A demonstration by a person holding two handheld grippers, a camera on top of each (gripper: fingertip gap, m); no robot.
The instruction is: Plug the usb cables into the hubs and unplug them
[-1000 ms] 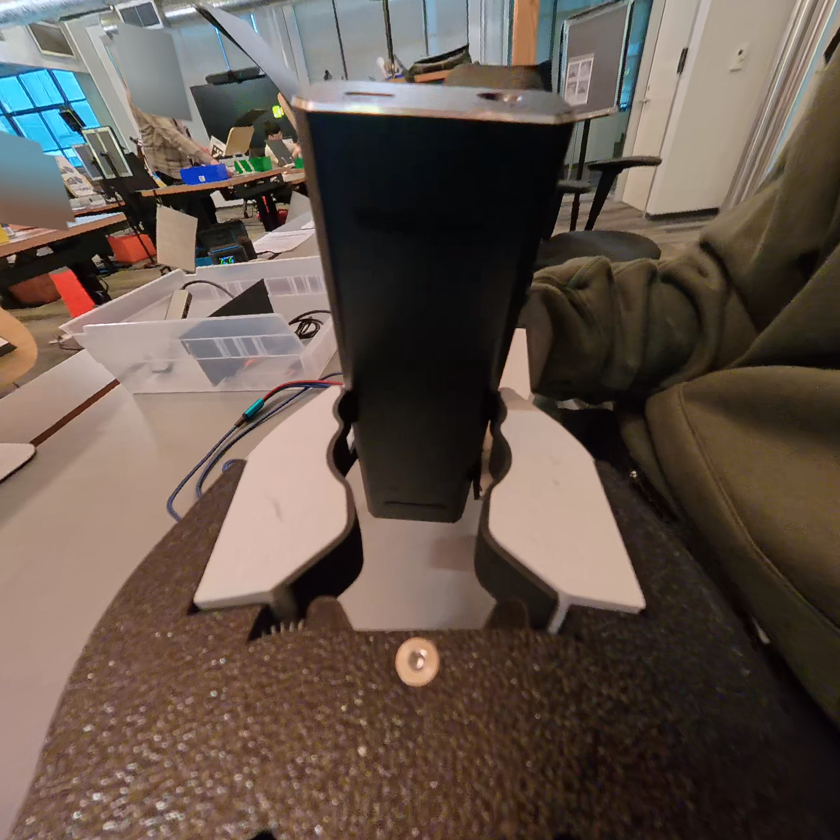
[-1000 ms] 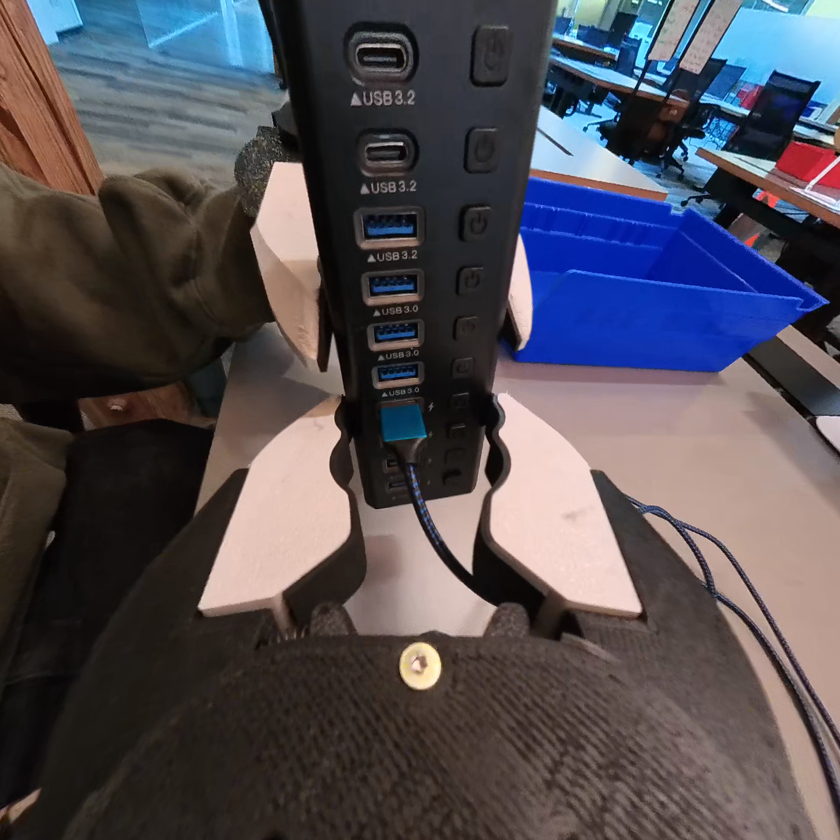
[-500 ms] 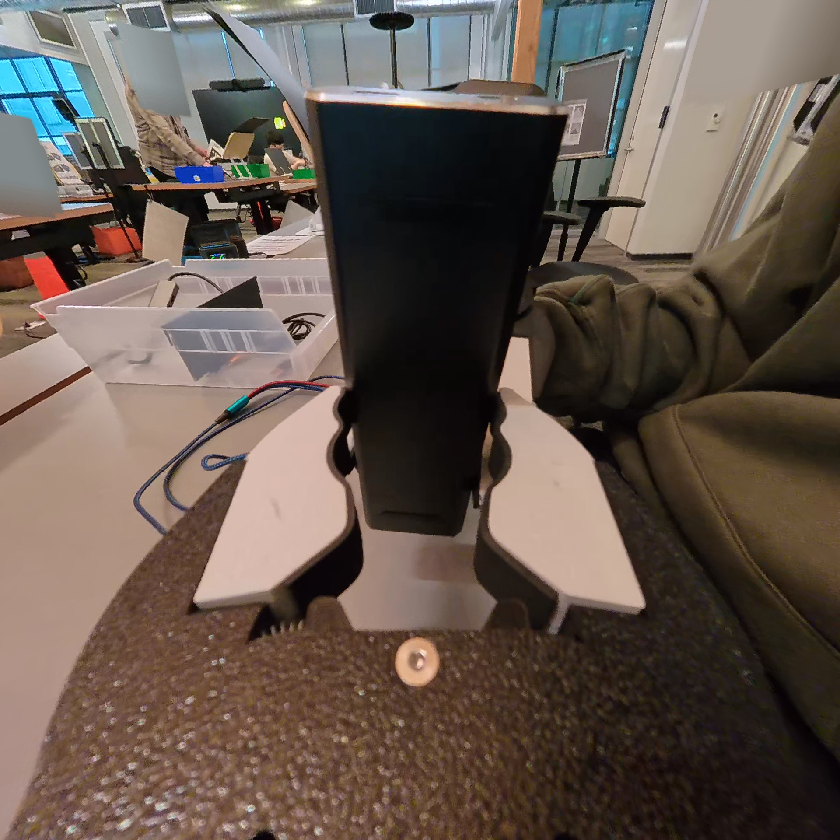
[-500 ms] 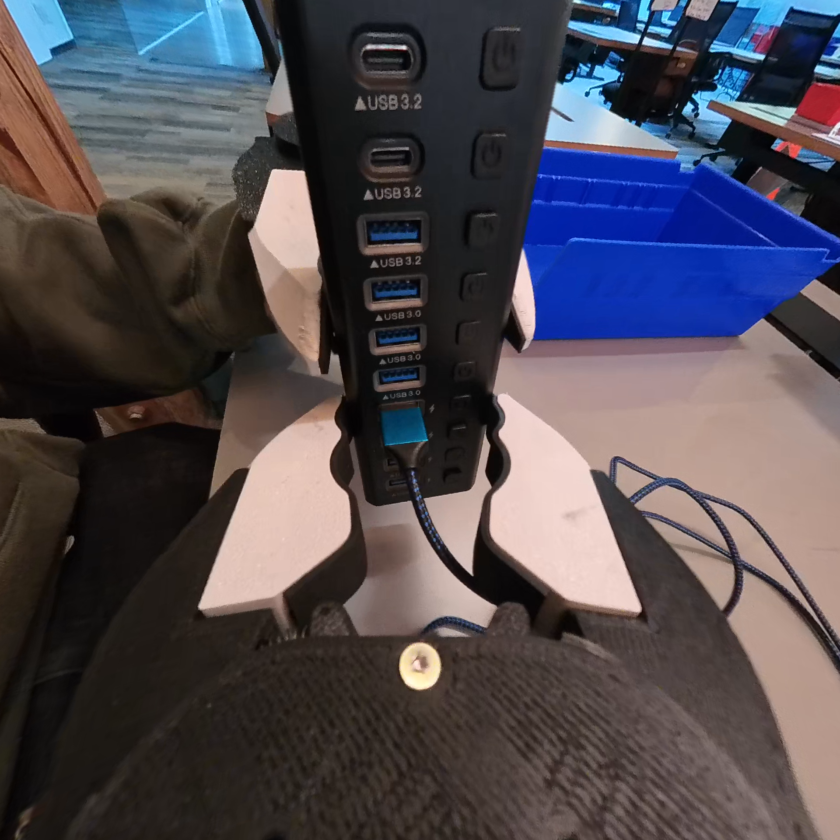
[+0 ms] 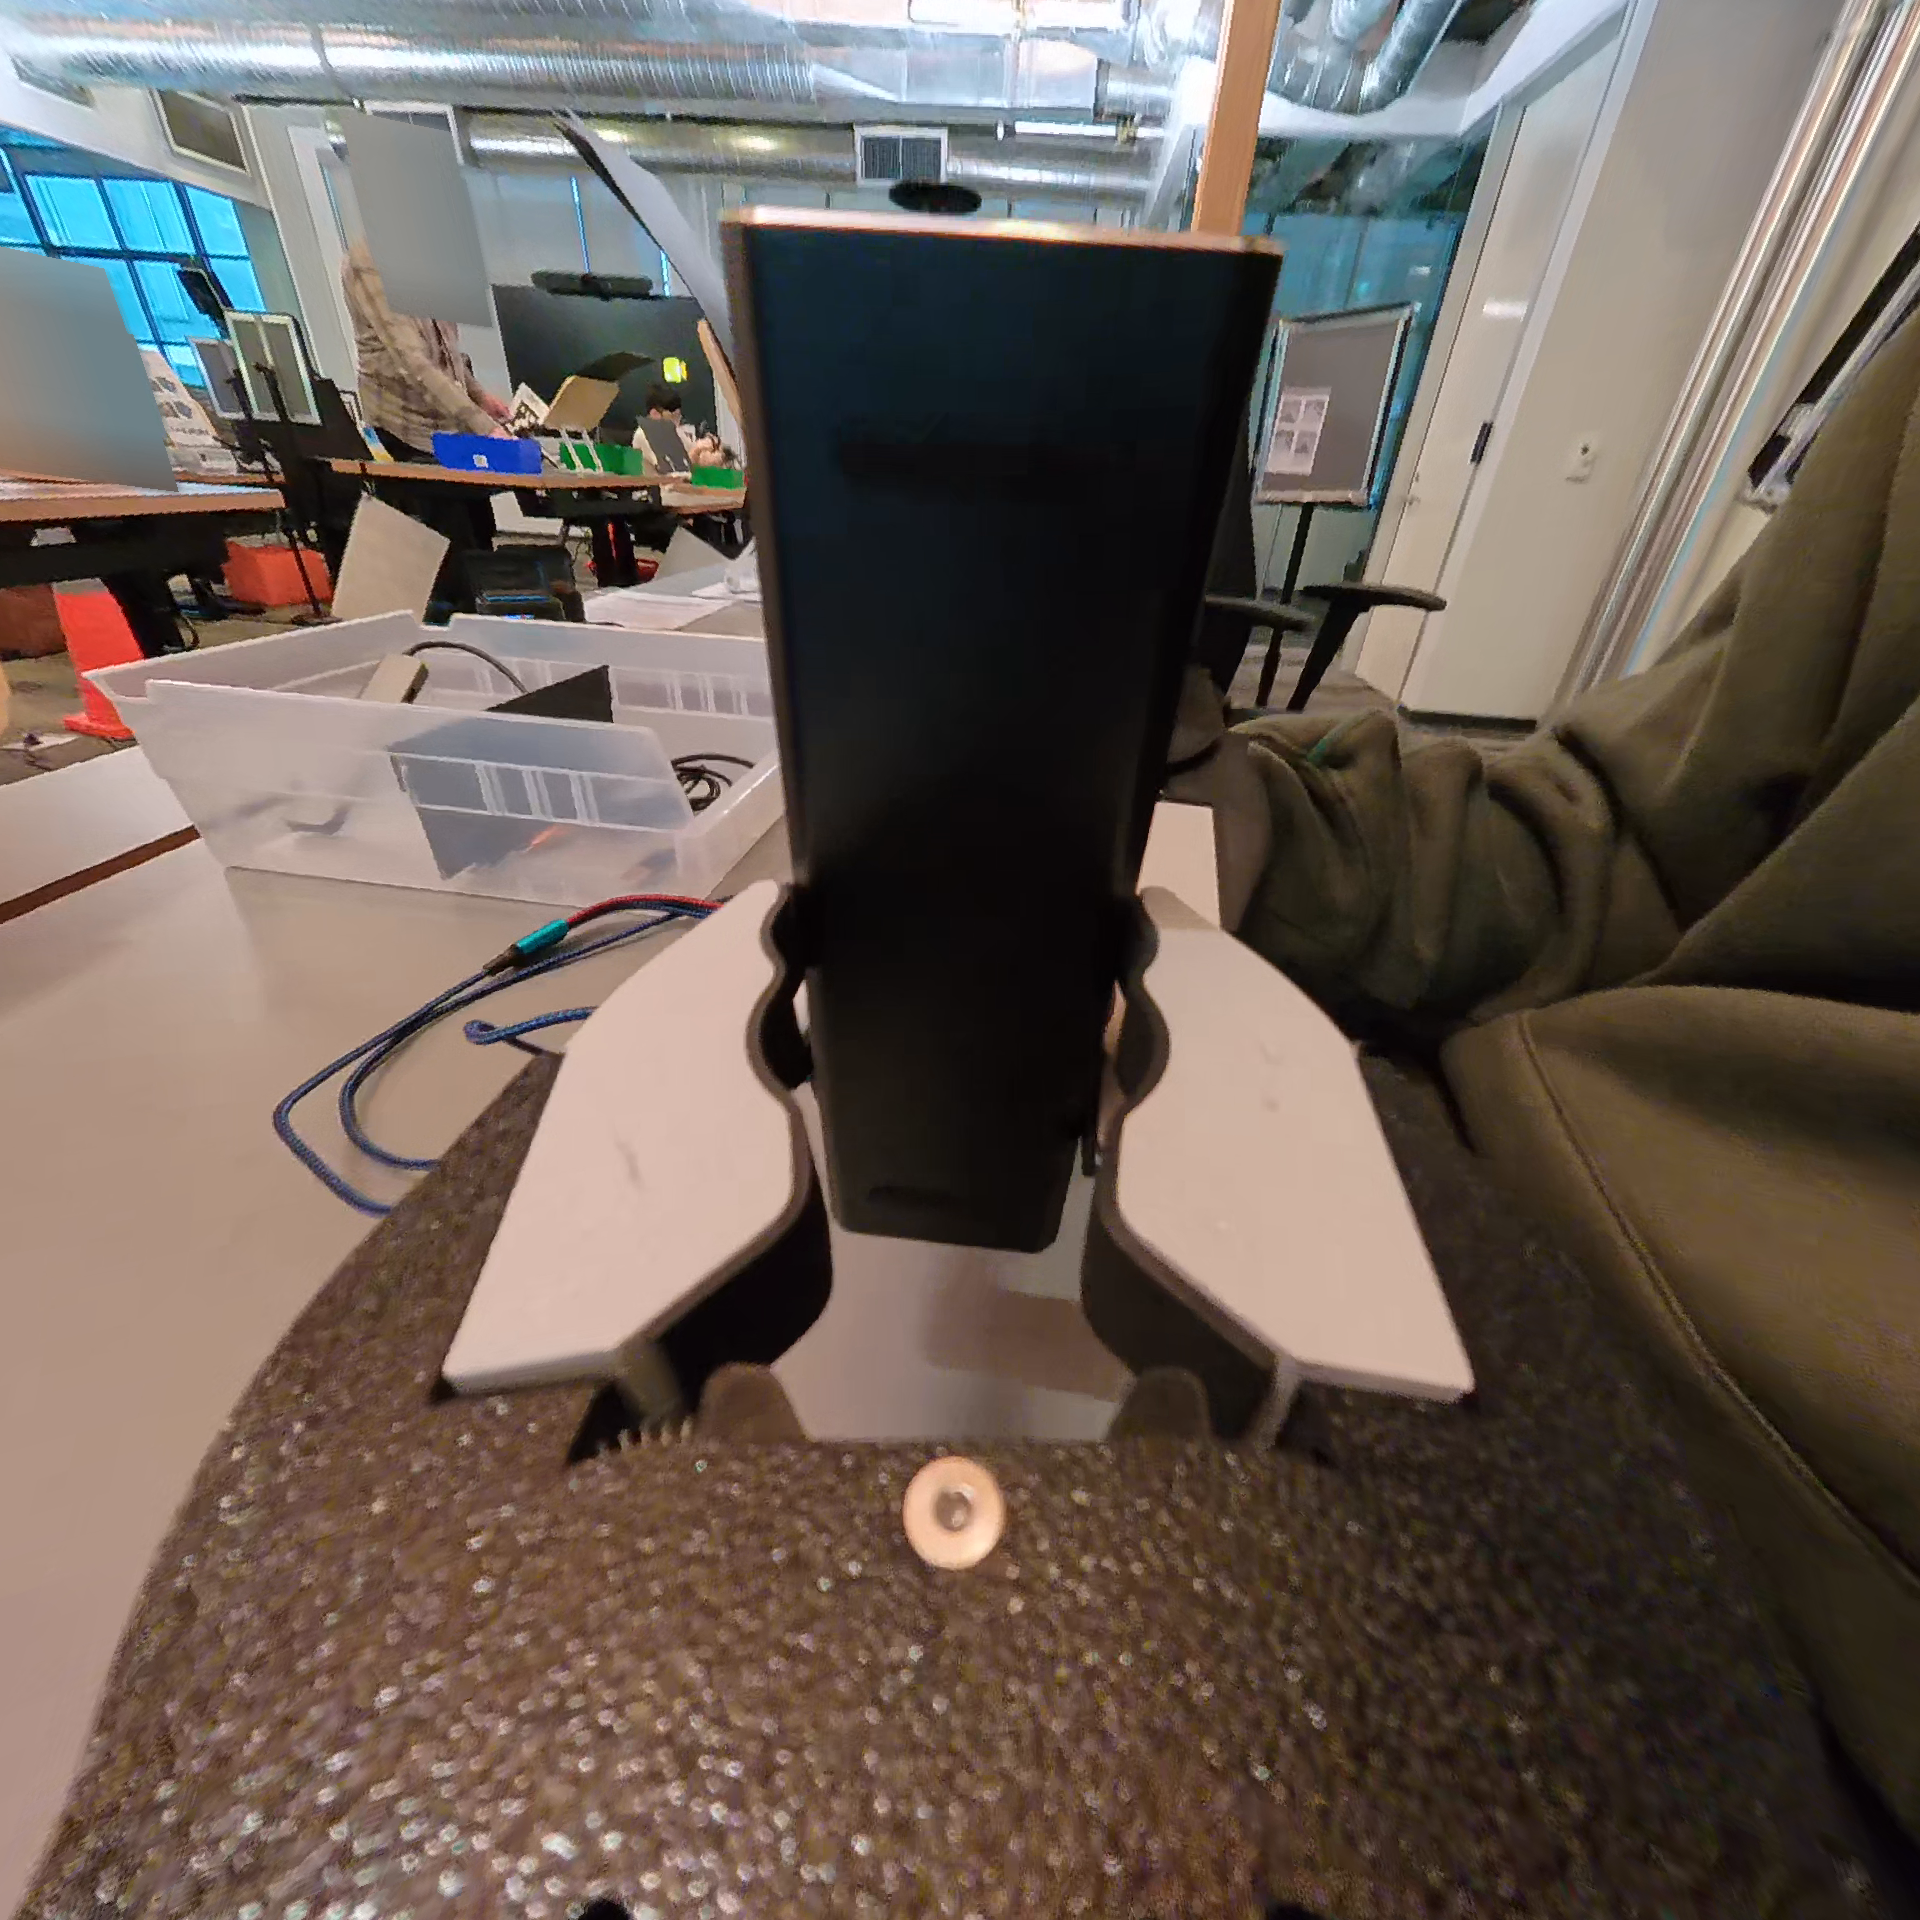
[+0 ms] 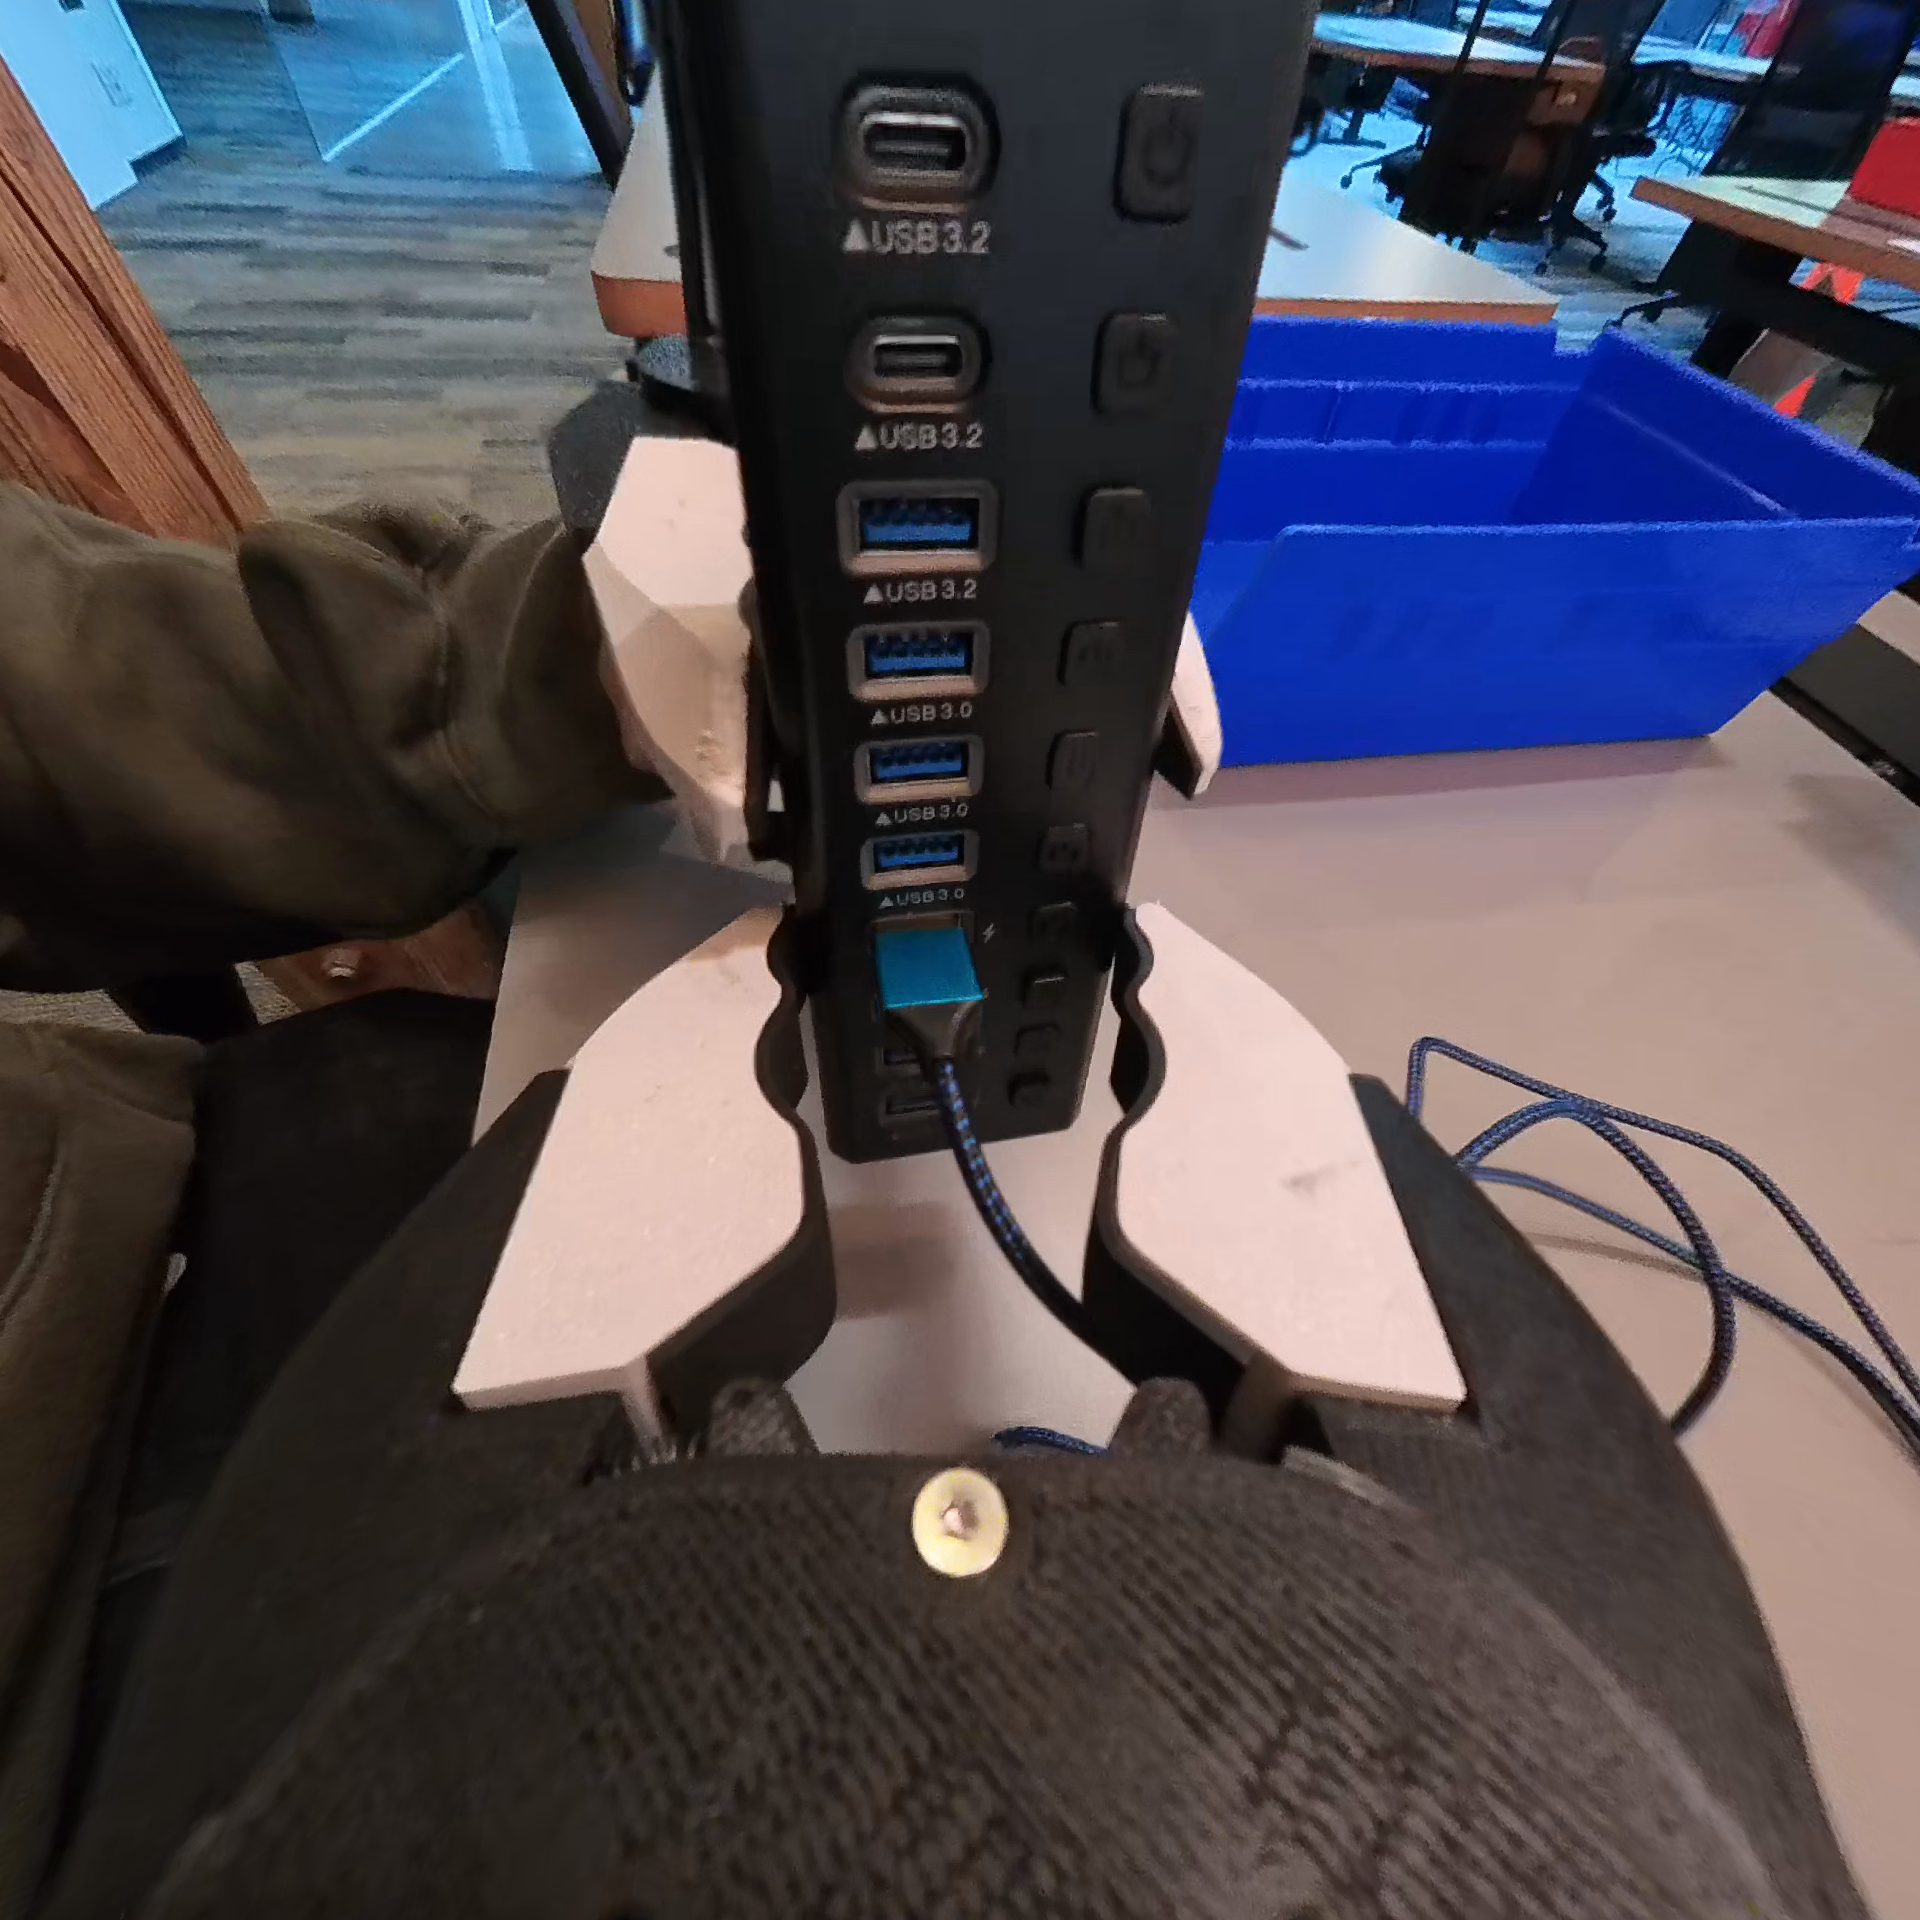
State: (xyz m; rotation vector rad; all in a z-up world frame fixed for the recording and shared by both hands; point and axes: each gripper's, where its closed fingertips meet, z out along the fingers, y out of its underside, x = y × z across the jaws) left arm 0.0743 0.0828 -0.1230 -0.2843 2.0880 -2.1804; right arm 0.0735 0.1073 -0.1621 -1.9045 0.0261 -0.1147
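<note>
Black plastic forms the body of the hub (image 6: 997, 623), which stands upright above the grey table (image 6: 1507, 935) and is clamped from two opposite sides. The right gripper (image 6: 956, 997) closes its white fingers (image 6: 665, 1174) on the hub's lower edges, facing the port side. The left gripper (image 5: 951, 997) closes on the same hub from the plain back face, higher up as the right wrist view shows. This double grip probably braces the hub against insertion or pulling force. A blue connector (image 6: 928, 968) sits in the port below the row of four blue ports, and its braided cable (image 6: 997, 1195) drops between the right fingers and loops across the table.

Limits of view:
- The hub's top is cut off in the right wrist view.
- Seating depth of the connector cannot be confirmed.
- Ports beneath the connector are partly covered.
- A blue bin (image 6: 1538, 623) and a clear tray (image 5: 416, 769) stand behind; the tray's contents are indistinct.
</note>
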